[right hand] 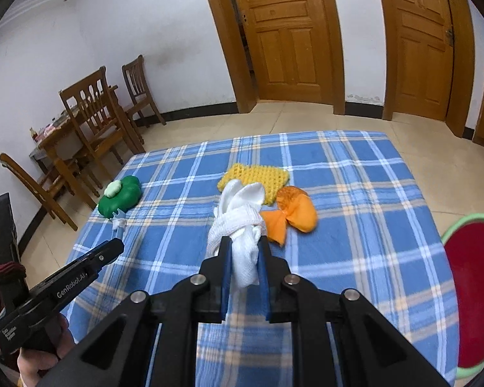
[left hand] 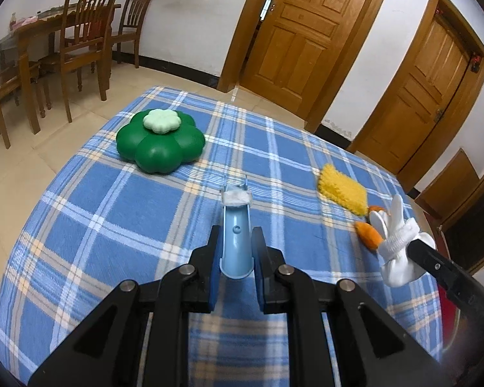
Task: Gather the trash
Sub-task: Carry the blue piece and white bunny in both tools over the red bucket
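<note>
My left gripper is shut on a light-blue plastic handle that points forward over the cloth. A white scrap clings to the handle's pronged far tip. At the right, my right gripper is shut on a white crumpled wad wrapped in foam netting, which looks lifted off the cloth. The left wrist view shows that wad at the right gripper's tip. A yellow foam net and orange peel pieces lie just beyond the wad.
A blue plaid cloth covers the table. A green flower-shaped box with a pale lid sits far left. A red bin with a green rim stands off the table's right side. Wooden chairs and doors stand beyond.
</note>
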`<state>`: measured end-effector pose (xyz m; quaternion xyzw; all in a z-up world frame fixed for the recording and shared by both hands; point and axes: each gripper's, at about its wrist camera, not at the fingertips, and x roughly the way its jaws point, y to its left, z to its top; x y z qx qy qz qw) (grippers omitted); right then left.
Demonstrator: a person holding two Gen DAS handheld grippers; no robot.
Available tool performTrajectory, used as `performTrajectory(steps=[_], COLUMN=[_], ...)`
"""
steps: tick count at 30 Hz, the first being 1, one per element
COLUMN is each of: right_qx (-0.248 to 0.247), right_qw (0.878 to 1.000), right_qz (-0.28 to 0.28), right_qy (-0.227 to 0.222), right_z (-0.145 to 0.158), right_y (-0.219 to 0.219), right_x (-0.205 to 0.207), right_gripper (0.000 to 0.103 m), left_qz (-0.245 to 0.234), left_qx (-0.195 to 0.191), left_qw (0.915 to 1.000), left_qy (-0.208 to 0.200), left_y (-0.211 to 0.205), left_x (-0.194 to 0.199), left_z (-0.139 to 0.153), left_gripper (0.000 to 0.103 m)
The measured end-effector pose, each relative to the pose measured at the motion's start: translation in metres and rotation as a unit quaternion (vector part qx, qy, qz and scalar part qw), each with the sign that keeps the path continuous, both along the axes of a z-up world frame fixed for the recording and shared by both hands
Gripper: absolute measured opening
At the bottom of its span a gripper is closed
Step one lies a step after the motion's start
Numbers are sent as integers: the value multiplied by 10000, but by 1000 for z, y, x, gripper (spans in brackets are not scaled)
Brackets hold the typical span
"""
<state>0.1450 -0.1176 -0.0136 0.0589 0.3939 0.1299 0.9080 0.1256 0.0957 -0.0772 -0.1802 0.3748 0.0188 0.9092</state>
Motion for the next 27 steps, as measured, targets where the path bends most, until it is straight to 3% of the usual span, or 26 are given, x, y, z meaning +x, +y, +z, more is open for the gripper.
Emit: performTrajectory(steps=[27], right_qx=[498], right_qw=[9890], right_qz=[-1355], right_qy=[-320], right_z=[22], right_y=[-133], right_x=[-88], right_gripper=[17], left_qz=[-993], left_qx=[-315], left_qw=[9946], left_qy=[-35], left_y=[-74], left_x=[-39], left_z=[41], left_gripper=[17])
